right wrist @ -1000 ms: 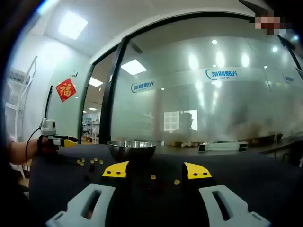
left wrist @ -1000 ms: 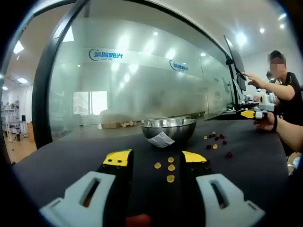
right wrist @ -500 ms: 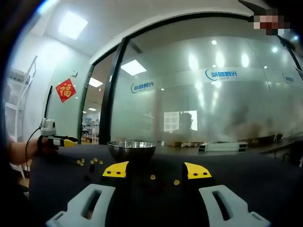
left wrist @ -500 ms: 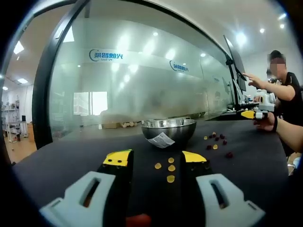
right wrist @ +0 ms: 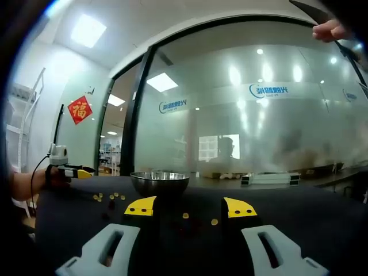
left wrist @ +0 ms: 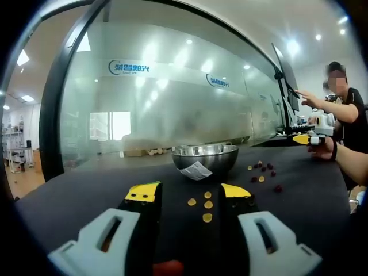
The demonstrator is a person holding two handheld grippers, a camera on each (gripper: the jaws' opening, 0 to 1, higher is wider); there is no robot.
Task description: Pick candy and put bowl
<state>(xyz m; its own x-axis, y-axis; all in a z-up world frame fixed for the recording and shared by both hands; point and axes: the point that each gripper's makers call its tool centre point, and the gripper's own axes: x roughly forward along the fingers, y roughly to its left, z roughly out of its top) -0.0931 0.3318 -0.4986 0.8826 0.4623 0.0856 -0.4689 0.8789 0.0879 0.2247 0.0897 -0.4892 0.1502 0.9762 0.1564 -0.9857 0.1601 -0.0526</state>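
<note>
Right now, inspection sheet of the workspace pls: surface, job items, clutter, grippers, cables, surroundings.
Surface: black table, flat.
Job's things: steel bowl upright with a paper label; yellow candies between the left gripper's jaws; yellow and dark red candies scattered right of the bowl.
Clutter: nothing seen.
Grippers: left gripper and right gripper open, low over the table, holding nothing.
Cables: thin black cable at the far hand.
Surroundings: frosted glass wall; red wall ornament.
</note>
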